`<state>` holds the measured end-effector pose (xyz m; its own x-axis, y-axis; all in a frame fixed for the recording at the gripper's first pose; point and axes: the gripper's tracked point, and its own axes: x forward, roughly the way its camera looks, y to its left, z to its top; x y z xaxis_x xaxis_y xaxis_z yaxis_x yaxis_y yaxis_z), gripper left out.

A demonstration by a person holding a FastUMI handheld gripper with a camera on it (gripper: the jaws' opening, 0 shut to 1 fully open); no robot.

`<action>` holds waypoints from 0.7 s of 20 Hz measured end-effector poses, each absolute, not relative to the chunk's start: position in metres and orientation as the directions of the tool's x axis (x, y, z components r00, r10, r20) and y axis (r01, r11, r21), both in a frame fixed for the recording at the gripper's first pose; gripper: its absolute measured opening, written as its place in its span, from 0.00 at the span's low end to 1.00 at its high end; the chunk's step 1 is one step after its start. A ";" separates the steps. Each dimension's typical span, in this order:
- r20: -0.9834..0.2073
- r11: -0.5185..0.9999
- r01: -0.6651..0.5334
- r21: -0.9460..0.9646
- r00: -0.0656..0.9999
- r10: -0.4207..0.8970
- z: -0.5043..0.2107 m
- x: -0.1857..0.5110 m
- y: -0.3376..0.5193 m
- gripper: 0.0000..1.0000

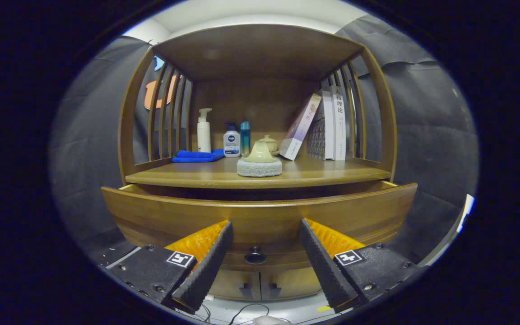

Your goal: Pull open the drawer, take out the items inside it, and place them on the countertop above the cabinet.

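Between the spread fingers of the gripper (264,230), which holds nothing, sits the dark knob (255,257) of the drawer (260,219), its front pulled out just ahead of the tips; beyond, near the countertop's (332,174) front edge, a pale lidded dish (260,153) rests on a grey sponge (259,168)

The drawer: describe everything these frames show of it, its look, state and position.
The drawer is brown wood with a visible grain and a wide front panel that looks bowed through the lens. A small dark round knob sits low at the middle of the front. It is pulled partly out below the countertop, leaving a dark gap; its contents are hidden. The gripper is open, fingers on either side of the knob, apparently not touching it. Two small cabinet doors lie below.
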<state>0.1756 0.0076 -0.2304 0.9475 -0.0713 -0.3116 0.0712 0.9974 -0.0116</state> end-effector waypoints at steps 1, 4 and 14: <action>-0.315 0.997 0.072 -0.010 0.946 -0.071 -0.232 0.183 0.008 0.99; -0.311 0.997 0.071 -0.016 0.948 -0.073 -0.234 0.206 0.007 0.98; -0.309 0.998 0.055 -0.008 0.949 -0.055 -0.227 0.220 0.000 0.99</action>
